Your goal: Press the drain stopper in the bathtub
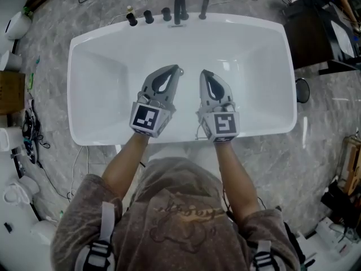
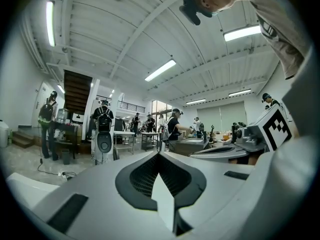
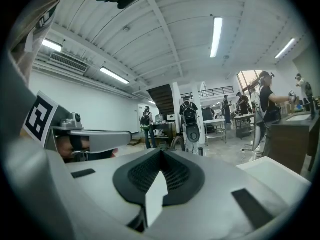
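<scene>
A white bathtub [image 1: 84,95] fills the middle of the head view. I cannot pick out the drain stopper on its floor; the grippers cover part of it. My left gripper [image 1: 179,70] and right gripper [image 1: 203,72] hang side by side above the tub's near half, tips toward the far rim. Both are shut with nothing between the jaws. In the left gripper view the left gripper [image 2: 159,154] points level into the room, and the right gripper [image 3: 161,152] does the same in the right gripper view. Neither gripper view shows the tub's floor.
A black spout [image 1: 179,7], knobs [image 1: 148,17] and a hand shower [image 1: 204,7] stand on the far rim. Cables [image 1: 34,140] and white containers [image 1: 17,24] lie on the floor at left, a dark table [image 1: 316,38] at upper right. People [image 2: 104,115] stand at benches beyond.
</scene>
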